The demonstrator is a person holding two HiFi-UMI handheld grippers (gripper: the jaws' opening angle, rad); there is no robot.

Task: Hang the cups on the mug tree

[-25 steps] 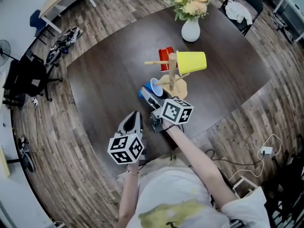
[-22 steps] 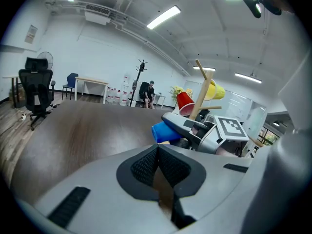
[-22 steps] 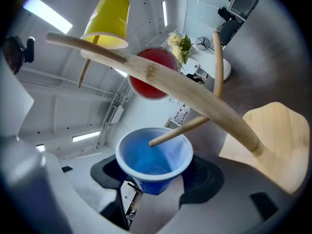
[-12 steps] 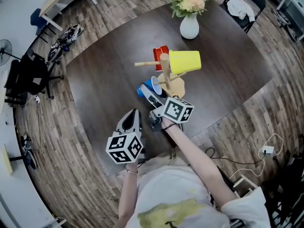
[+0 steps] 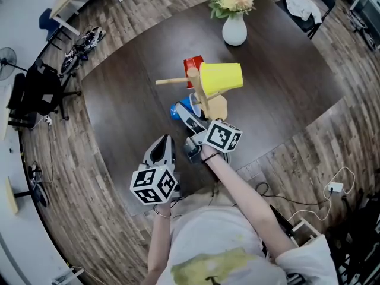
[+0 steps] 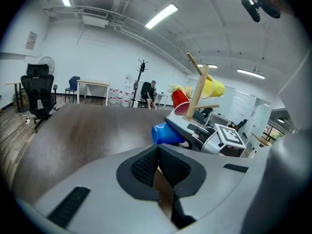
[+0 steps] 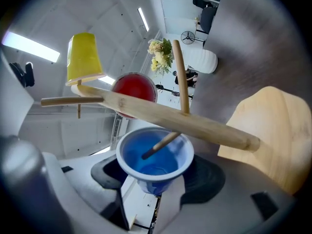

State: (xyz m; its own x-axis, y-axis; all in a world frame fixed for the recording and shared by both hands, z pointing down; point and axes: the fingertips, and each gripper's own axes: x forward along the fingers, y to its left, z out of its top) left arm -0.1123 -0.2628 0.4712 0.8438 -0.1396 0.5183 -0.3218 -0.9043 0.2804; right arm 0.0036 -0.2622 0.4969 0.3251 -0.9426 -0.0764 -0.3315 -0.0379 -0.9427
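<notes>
Head view: the dark worktop lies bare to the left of the mug tree, which stands well inside every edge. My claws sit at the near edge, and a vase of flowers stands toward the far one. A yellow cup and a red cup hang on the tree; my right claw pinches the blue cup beside the trunk, and my left claw is pressed together, empty. Only the right gripper view shows a peg reaching into the blue cup's mouth.
</notes>
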